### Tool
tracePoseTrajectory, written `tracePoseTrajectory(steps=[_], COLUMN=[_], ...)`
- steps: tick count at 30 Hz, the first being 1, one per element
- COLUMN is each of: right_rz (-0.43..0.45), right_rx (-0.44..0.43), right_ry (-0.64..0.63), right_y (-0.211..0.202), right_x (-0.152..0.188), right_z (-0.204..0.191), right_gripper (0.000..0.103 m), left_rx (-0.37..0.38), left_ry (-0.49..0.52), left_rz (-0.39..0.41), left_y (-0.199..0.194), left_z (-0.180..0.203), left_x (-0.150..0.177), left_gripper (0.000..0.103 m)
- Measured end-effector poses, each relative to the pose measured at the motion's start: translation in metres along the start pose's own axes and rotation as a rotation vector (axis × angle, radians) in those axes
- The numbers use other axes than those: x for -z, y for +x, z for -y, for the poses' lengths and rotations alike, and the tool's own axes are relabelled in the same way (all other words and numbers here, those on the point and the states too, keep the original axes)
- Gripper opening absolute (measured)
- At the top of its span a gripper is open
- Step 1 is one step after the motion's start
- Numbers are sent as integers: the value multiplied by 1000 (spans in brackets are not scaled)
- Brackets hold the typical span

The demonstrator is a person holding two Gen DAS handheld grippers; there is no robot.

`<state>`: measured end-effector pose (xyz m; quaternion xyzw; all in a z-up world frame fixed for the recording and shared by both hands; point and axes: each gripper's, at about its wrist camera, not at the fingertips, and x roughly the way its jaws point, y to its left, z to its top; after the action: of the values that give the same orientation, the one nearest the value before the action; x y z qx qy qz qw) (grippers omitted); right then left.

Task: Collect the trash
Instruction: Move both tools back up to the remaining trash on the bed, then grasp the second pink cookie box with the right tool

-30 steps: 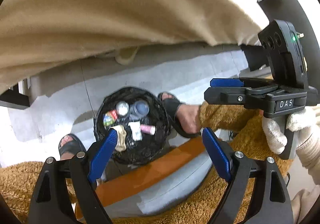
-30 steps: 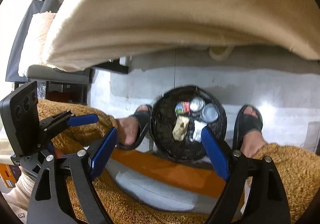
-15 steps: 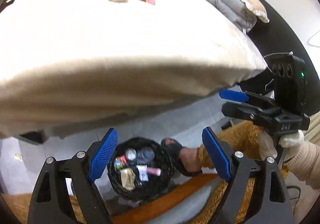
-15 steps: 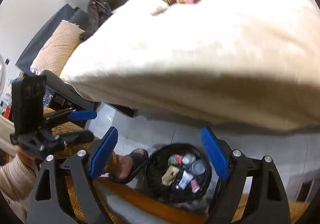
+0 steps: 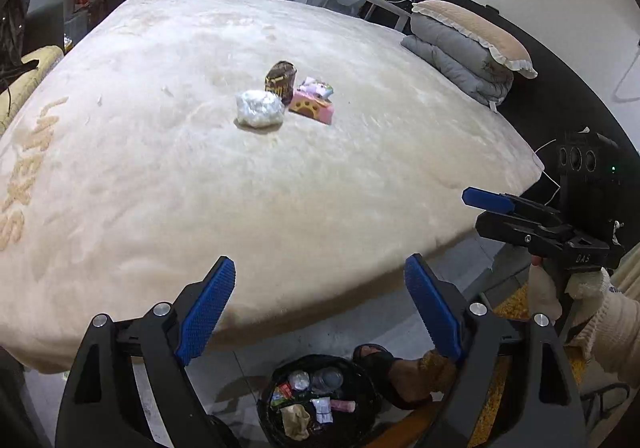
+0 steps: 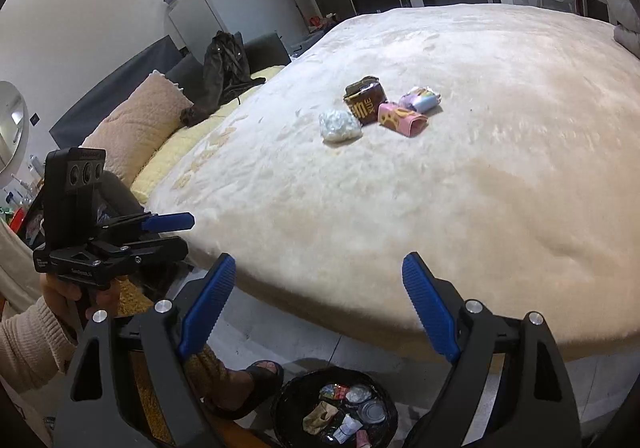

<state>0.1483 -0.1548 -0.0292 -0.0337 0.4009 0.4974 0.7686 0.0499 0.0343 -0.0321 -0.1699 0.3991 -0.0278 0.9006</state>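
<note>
Several pieces of trash lie together on the cream bed point(image 5: 200, 187): a crumpled clear plastic wad point(image 5: 259, 108) point(image 6: 339, 125), a brown snack bag point(image 5: 281, 81) point(image 6: 365, 99), a pink paw-print packet point(image 5: 312, 108) point(image 6: 400, 119) and a pastel wrapper point(image 5: 318, 86) point(image 6: 421, 97). A black-lined bin point(image 5: 320, 404) point(image 6: 336, 408) holding several discarded items stands on the floor below. My left gripper point(image 5: 320, 304) is open and empty, above the bed's near edge. My right gripper point(image 6: 318, 304) is open and empty too, at the bed's edge; it also shows in the left wrist view point(image 5: 484, 203).
A folded grey quilt with a beige pillow point(image 5: 468, 43) lies at the far right of the bed. A dark jacket point(image 6: 224, 75) and a pillow point(image 6: 140, 119) lie on a sofa to the left. My sandalled feet point(image 6: 248, 388) stand beside the bin on the grey floor.
Both grippers have tilted up from looking down at the bin to looking across the bed top. The trash pile has come into view. Both grippers stayed open.
</note>
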Motion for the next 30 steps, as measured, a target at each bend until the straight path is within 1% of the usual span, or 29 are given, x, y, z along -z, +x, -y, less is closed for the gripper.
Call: tracePoseTrajectory(steps=[3, 6, 9, 11, 13, 15, 20, 22, 28, 30], right_rz=[22, 24, 17, -5, -13, -31, -35, -58, -109, -126], right_rx=[22, 44, 59, 54, 80, 70, 94, 88, 131, 142], right_ry=[-22, -24, -35, -66, -101, -100, -132, -142, -155, -159], right_y=[5, 17, 30, 44, 59, 73, 100, 114, 155, 167], right_x=[-20, -38, -52, -61, -69, -78, -100, -108, -125, -129], right_z=[6, 18, 29, 34, 42, 52, 63, 66, 79, 84], right_gripper=[84, 84, 84, 84, 84, 84, 84, 82, 80, 77], left_rx=[-13, -20, -22, -33, -43, -49, -67, -80, -106, -112], left_ry=[7, -10, -26, -21, -14, -10, 17, 25, 31, 28], left_rz=[24, 35, 49, 58, 66, 74, 88, 87, 99, 97], left_y=[1, 5, 5, 6, 7, 7, 8, 10, 10, 12], left_z=[-9, -20, -29, -33, -36, -39, -45, -49, -68, -74], left_x=[-19, -35, -44, -50, -55, -58, -66, -69, -75, -76], left_gripper=[85, 85, 85, 85, 85, 85, 85, 85, 85, 85])
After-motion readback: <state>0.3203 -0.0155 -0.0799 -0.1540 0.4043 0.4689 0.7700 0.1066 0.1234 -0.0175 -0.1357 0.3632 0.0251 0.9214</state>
